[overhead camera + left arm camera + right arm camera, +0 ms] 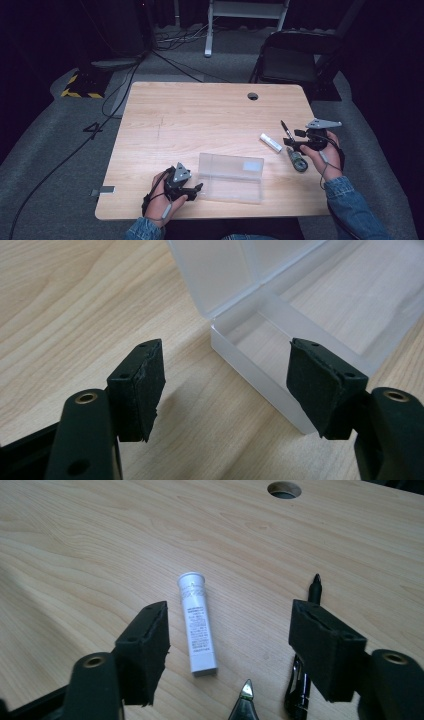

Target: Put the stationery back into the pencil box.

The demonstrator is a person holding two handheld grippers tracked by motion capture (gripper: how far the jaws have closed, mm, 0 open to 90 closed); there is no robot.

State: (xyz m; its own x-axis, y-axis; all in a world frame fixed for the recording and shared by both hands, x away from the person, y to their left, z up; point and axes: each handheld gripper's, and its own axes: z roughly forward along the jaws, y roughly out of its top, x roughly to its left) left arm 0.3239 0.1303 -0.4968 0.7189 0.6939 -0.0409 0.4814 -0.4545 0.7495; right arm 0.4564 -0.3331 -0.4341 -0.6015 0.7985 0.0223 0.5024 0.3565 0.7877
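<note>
Pale wooden table, rectangular with rounded corners, fine straight grain, a round cable hole near the far edge at about one o'clock from centre. Beyond it, at one o'clock, a dark folding chair on grey carpet.

Toward five o'clock from the table's centre, a frosted clear plastic case, shallow and oblong, lying open with lid hinged flat behind the tray; thin translucent walls and squared corners in the left gripper view.

At nine o'clock of the case, just beside its near left corner, left gripper: black, matte, with flat rubbery pads chipped at the edges. Jaws standing roughly half apart, nothing between the pads but bare wood, the case corner lying just ahead.

At three o'clock of the table, right gripper, grey three-cornered plate on top. Jaws parted about halfway, nothing gripped.

Ahead of those jaws, a small white tube, cylindrical, smooth, printed with small grey text, lying flat, apart from both pads. At three o'clock of the tube, a slim glossy black pen, partly hidden behind the right-hand pad; touching or not cannot be told. At six o'clock of the tube, a pointed metallic tip of a dark cylindrical thing.
</note>
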